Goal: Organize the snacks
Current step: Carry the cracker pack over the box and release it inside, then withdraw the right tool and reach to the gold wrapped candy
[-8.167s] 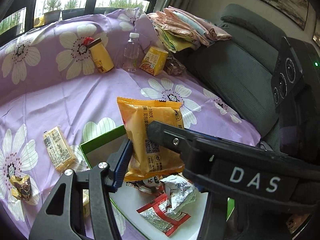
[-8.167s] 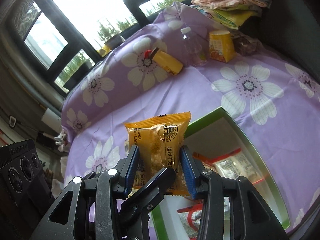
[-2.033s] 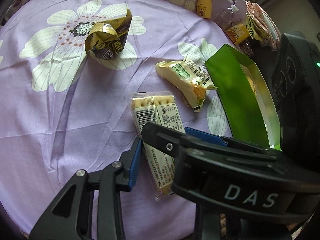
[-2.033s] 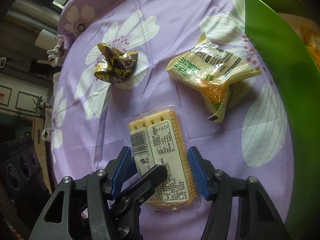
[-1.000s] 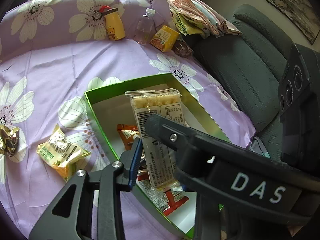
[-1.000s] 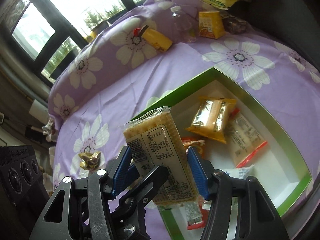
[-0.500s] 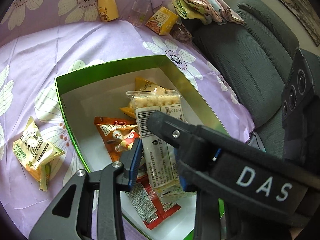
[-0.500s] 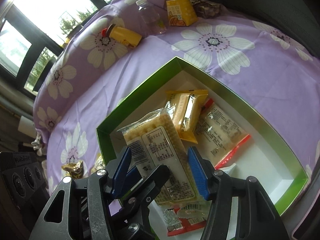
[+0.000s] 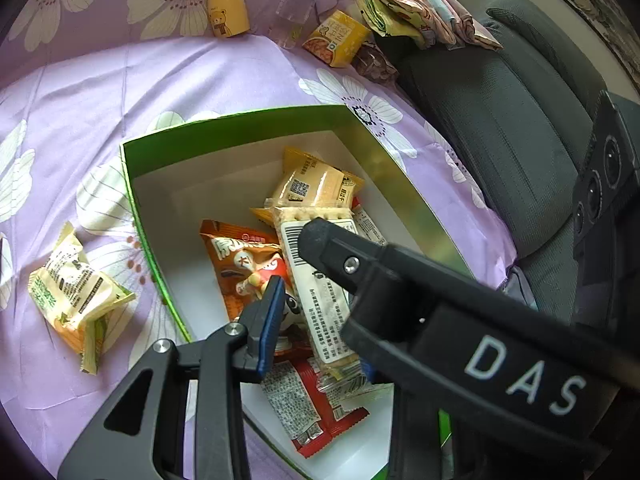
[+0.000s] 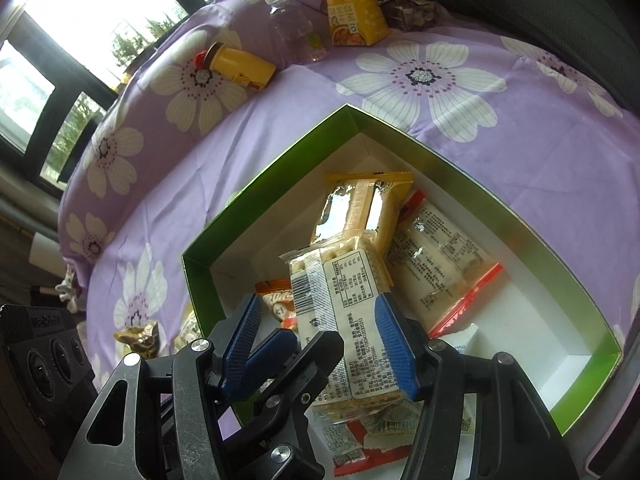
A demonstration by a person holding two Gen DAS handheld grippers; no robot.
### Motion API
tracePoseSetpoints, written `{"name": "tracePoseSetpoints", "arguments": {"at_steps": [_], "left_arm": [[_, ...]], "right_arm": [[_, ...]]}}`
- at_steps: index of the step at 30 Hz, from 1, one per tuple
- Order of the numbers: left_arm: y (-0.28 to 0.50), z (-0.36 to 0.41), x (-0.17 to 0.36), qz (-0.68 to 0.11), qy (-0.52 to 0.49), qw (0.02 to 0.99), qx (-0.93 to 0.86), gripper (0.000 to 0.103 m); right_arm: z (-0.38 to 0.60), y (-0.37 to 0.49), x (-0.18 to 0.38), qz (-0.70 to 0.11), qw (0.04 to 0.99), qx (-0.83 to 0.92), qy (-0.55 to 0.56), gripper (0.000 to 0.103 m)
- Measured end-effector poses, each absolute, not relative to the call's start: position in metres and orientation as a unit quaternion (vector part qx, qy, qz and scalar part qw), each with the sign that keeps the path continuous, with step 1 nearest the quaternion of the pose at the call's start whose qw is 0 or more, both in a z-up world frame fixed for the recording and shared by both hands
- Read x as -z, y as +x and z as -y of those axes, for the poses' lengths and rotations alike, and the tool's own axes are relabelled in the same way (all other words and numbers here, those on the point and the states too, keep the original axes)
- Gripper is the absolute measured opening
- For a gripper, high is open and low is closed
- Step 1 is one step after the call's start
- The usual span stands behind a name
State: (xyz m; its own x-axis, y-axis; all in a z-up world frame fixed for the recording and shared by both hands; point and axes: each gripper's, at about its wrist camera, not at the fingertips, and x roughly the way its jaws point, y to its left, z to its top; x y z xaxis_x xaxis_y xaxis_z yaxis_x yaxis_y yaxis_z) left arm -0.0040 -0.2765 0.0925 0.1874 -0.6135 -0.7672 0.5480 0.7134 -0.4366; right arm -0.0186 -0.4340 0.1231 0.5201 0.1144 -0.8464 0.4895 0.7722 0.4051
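Both grippers hold one cracker pack (image 10: pixel 344 320) low over the green box (image 9: pixel 224 128) on the flowered bed: the left gripper (image 9: pixel 316 300) is loosening its jaws around the pack, while the right gripper (image 10: pixel 320 344) pinches its long edges. If the right gripper lets go late, the pack could tip onto the snacks piled beneath and slide. Another yellow packet (image 9: pixel 68 292) lies outside the box.
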Motion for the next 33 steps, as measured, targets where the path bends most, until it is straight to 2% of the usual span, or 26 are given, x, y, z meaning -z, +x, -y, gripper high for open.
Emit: {"name": "tracePoseSetpoints", "arguments": {"at_steps": [6,12,14,19,23,29,33], "left_arm": [[-0.001,0.249,-0.107,-0.492,-0.033,0.792,0.362,0.038],[0.01,0.197,-0.124,-0.471,-0.066,0.82,0.318,0.049],[0.014,0.174,-0.13,-0.464,-0.082,0.829,0.301,0.058],[0.022,0.112,-0.146,-0.445,-0.155,0.845,0.252,0.071],[0.026,0.068,-0.156,-0.43,-0.165,0.864,0.204,0.084],[0.042,0.008,-0.148,-0.433,-0.163,0.879,0.117,0.084],[0.05,-0.013,-0.124,-0.452,-0.146,0.873,0.111,0.084]], "right_arm": [[0.428,-0.021,-0.134,-0.458,0.827,0.114,0.305,0.061],[0.419,-0.022,-0.142,-0.445,0.839,0.103,0.296,0.061],[0.414,-0.021,-0.143,-0.443,0.842,0.098,0.29,0.061],[0.401,-0.017,-0.144,-0.447,0.847,0.088,0.275,0.062],[0.389,-0.015,-0.145,-0.45,0.851,0.071,0.263,0.064],[0.368,-0.01,-0.152,-0.439,0.861,0.033,0.256,0.065],[0.347,0.001,-0.154,-0.44,0.858,-0.008,0.265,0.07]]}}
